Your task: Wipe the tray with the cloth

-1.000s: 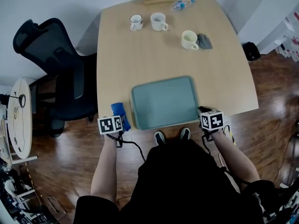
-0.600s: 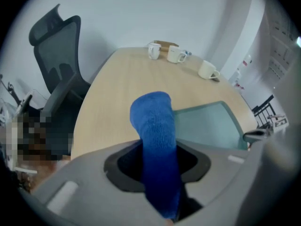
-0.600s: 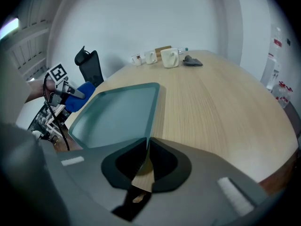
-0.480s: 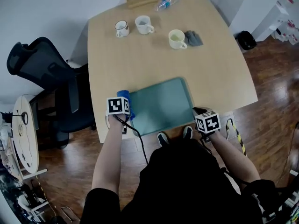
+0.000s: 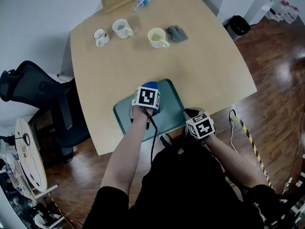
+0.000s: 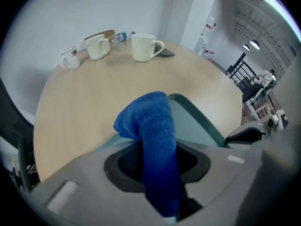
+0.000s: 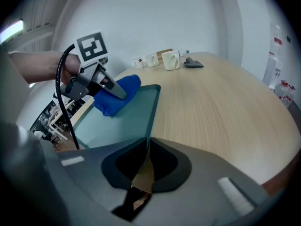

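Head view, read from 9 o'clock across: a black office chair (image 5: 33,87) stands beside the wooden table (image 5: 95,75). At the table's 12 o'clock end sit three cups (image 5: 121,28), with a plastic bottle (image 5: 144,0) behind them and a grey rag (image 5: 177,33) touching the cup furthest right.

The left gripper (image 5: 147,93) points steeply down over the tray (image 5: 125,114). Its jaws stand partly apart and are clamped on the blue cloth (image 5: 150,85), which fills the gap between them and bulges out ahead of the tips. A second ago this gripper and the cloth were off the tray, on the bare table just beside its 9 o'clock edge. Now they are over the tray's middle, toward its 12 o'clock rim. The right gripper view shows the cloth's bundled end pressed flat on the tray floor.

The teal tray lies at the table's 6 o'clock edge, as it did before.

The right gripper (image 5: 189,114) is at the tray's 4 o'clock corner, the same spot as a second ago. Its jaws are closed together, with the tray's rim running straight into them, so it pinches that rim.

The whole table looks swung round in the frame compared with the earlier picture.
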`<state>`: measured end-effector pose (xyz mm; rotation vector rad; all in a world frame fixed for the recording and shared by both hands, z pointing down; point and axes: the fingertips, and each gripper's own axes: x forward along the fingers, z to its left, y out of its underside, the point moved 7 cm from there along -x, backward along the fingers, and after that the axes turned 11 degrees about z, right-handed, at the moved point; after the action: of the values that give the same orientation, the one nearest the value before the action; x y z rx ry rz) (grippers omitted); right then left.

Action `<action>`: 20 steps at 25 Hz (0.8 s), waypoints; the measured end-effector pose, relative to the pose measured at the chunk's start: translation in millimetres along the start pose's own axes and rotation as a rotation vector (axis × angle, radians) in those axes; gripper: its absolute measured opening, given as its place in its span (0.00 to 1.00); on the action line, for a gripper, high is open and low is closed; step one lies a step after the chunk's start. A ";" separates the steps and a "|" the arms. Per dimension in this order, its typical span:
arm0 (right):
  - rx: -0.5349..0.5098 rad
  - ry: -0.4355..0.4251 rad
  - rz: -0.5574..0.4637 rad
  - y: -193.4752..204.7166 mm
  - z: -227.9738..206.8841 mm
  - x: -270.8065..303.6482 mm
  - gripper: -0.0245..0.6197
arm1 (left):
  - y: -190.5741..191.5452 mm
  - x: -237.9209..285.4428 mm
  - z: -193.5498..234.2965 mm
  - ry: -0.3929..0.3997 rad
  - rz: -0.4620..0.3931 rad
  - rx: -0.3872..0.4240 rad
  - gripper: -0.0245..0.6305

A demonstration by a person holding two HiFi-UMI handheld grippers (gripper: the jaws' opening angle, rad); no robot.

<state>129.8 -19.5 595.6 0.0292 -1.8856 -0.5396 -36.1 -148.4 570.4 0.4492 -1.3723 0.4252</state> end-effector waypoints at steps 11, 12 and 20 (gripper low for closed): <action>-0.029 -0.030 -0.011 5.7 -7.4 -2.3 0.09 | -23.8 15.8 -65.1 0.130 -0.044 0.059 0.27; -0.036 -0.030 -0.008 6.7 -7.5 -1.6 0.09 | -12.4 15.3 -53.8 0.126 -0.043 0.034 0.27; -0.034 -0.031 0.022 4.7 -8.0 2.2 0.09 | 96.9 -8.7 82.9 -0.001 -0.078 -0.235 0.27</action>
<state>137.2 -18.7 601.5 -0.0224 -1.9048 -0.5604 -158.2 -111.6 578.9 0.3080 -1.3812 0.1964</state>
